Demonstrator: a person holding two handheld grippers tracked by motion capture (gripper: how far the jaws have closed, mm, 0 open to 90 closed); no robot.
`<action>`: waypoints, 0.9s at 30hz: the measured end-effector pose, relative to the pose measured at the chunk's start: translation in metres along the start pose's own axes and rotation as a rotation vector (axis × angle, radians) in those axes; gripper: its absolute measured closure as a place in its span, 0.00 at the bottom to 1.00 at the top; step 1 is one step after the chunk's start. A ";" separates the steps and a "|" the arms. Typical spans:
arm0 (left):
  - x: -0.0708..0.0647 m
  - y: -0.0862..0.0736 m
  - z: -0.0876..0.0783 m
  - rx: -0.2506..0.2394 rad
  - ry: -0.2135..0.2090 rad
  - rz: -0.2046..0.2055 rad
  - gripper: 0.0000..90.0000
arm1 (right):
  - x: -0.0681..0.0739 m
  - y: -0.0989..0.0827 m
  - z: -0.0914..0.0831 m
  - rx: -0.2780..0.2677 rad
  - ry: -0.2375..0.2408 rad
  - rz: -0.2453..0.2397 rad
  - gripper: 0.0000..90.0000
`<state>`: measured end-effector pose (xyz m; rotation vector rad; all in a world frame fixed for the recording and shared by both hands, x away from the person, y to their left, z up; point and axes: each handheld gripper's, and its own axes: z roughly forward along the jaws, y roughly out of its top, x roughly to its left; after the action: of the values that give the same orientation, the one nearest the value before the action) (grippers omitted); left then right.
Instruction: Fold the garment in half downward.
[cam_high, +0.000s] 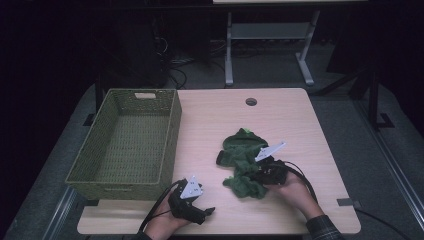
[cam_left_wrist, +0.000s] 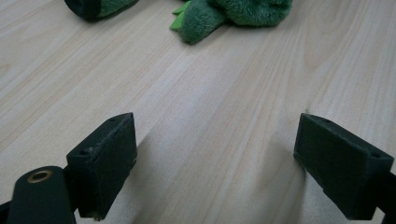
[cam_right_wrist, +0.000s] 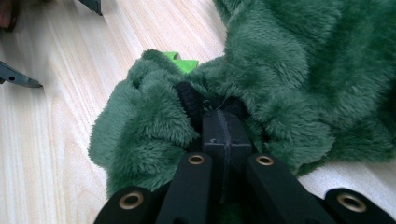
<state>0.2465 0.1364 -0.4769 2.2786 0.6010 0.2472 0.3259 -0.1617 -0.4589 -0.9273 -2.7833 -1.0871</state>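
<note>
Green plush garment (cam_high: 243, 162) is seen crumpled on the wooden table (cam_high: 300, 130), right of centre, well apart from the woven basket (cam_high: 125, 145) at 9 o'clock of it.

Right gripper (cam_right_wrist: 223, 122): jaws closed together, pinched into a fold of the fleece near a dark ribbed cuff (cam_right_wrist: 189, 100). Whether much fabric is actually caught cannot be told, since the pile bulges around the tips. In the high view the right gripper (cam_high: 262, 174) is placed at the garment's 5 o'clock edge.

Left gripper (cam_left_wrist: 215, 158): jaws spread wide, nothing between them, parked over bare table at 7 o'clock of the garment.

Handling, as judged: light, soft, floppy, not fragile. It will sag and unfold when lifted, and the pile may slip out of a shallow pinch. A deeper bite on the cuff or a seam is advised, with the far side taken by the left gripper.
</note>
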 end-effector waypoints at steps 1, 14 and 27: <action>0.000 0.000 0.000 0.000 0.001 -0.001 0.14 | 0.000 0.000 0.000 0.000 -0.007 -0.010 1.00; -0.001 0.002 0.002 0.000 0.013 -0.009 0.14 | 0.003 0.001 -0.027 -0.106 -0.039 -0.014 0.74; -0.002 0.021 0.005 0.056 0.016 -0.016 0.15 | 0.001 0.002 -0.047 -0.169 -0.092 -0.009 0.59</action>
<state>0.2542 0.1194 -0.4653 2.3266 0.6417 0.2432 0.3174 -0.1893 -0.4224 -1.0047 -2.8049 -1.3314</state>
